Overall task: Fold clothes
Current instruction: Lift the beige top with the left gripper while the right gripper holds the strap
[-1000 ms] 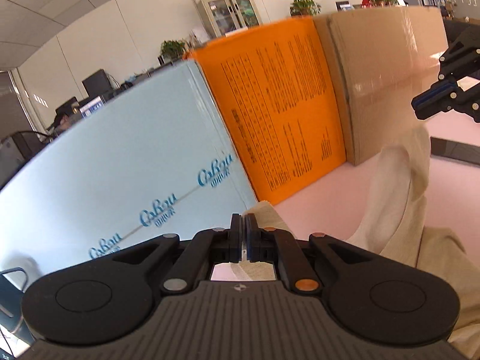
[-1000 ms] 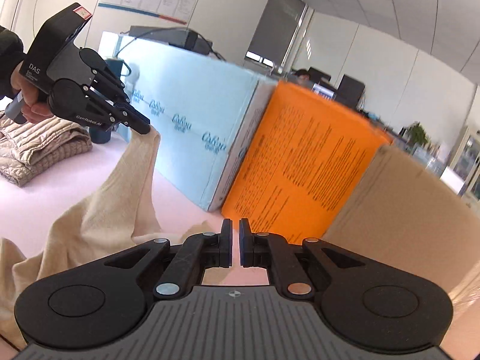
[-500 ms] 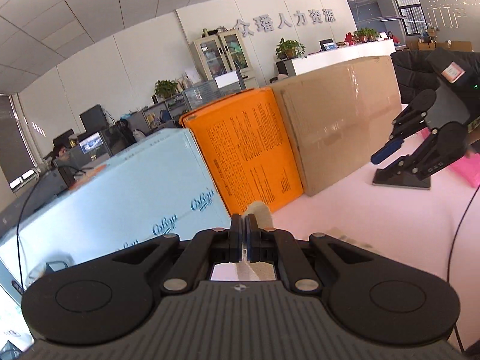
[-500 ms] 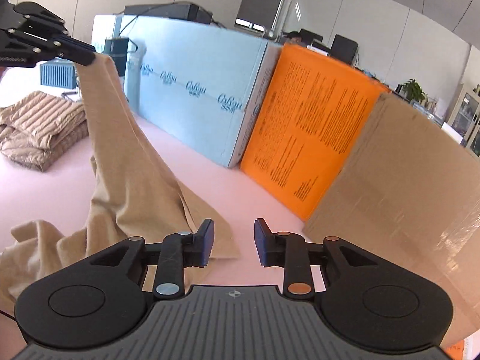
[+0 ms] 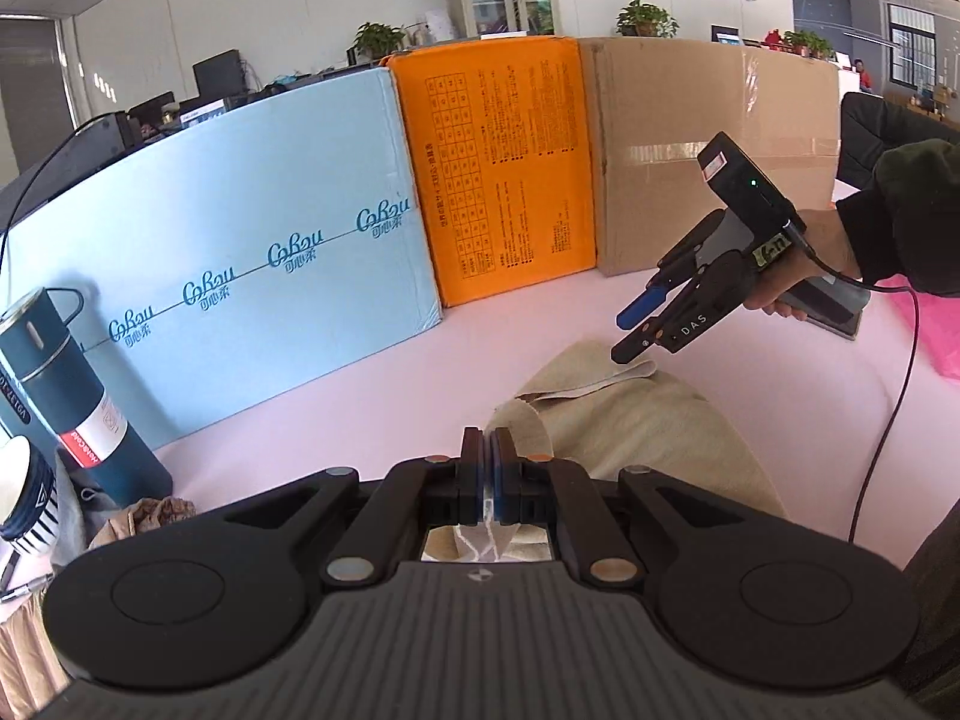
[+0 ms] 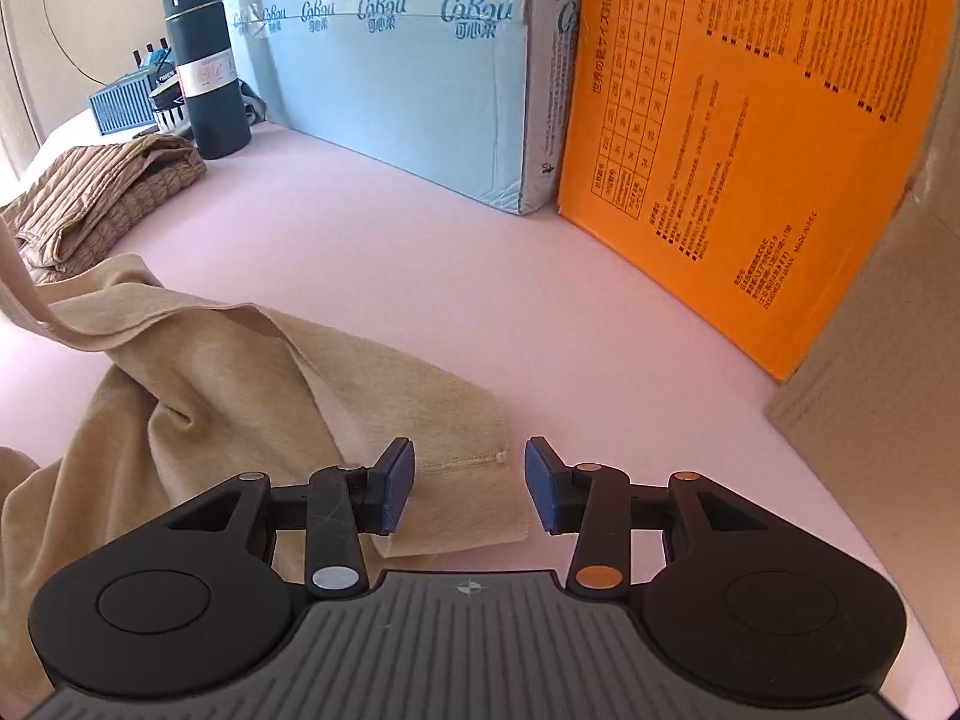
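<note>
Two grippers worked one beige garment [image 6: 252,396] on the pink worktop [image 6: 420,252]. The left gripper [image 5: 486,468] was clamped tight on a strip of its fabric, jaws nearly touching. The right gripper [image 6: 469,483] stood wide apart just over the hemmed end, holding nothing; its body read "DAS" in the left view. The garment's long axis ran from that hem toward 10 o'clock in the right view. Behind, at 12 o'clock, a blue box [image 6: 420,78] read "Cabau", beside an orange box [image 6: 750,138] marked "MADE IN P.R.C".
</note>
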The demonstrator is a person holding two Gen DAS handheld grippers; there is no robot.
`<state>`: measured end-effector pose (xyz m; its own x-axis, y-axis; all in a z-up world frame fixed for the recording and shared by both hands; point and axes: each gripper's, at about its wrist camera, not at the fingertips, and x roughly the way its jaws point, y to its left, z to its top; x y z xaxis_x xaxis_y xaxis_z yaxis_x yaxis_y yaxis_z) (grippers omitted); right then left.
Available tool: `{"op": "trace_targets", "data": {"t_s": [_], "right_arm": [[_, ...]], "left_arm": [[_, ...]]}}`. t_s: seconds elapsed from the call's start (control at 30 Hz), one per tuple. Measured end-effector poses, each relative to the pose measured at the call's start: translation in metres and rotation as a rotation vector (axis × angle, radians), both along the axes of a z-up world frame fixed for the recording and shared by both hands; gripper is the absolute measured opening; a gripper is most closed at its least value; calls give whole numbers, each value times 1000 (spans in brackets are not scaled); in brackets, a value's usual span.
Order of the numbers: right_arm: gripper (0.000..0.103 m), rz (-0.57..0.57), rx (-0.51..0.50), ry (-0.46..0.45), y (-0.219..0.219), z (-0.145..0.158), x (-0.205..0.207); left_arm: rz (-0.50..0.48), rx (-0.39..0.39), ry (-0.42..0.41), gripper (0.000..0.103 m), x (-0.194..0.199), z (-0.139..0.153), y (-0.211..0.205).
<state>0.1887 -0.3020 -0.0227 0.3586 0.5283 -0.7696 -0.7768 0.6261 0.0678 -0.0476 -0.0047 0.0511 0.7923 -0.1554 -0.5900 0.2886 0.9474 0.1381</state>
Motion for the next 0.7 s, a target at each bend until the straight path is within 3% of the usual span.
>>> {"op": "trace_targets", "data": {"t_s": [0.07, 0.13, 0.2, 0.23, 0.4, 0.57, 0.7], "right_arm": [[48, 8, 25, 76, -1, -10, 17], [48, 24, 66, 99, -4, -12, 22], [31, 54, 73, 106, -3, -10, 22], [14, 72, 71, 103, -2, -9, 20], [7, 91, 113, 128, -7, 3, 5], [7, 5, 285, 147, -29, 32, -18], [7, -79, 485, 129, -53, 72, -48]], "left_arm": [[25, 4, 12, 3, 4, -2, 1], [40, 15, 20, 3, 6, -2, 2], [52, 25, 27, 3, 8, -3, 2], [57, 25, 29, 3, 8, -3, 2], [56, 28, 13, 3, 10, -1, 0], [57, 7, -37, 3, 5, 10, 3], [69, -30, -101, 3, -3, 28, 12]]}}
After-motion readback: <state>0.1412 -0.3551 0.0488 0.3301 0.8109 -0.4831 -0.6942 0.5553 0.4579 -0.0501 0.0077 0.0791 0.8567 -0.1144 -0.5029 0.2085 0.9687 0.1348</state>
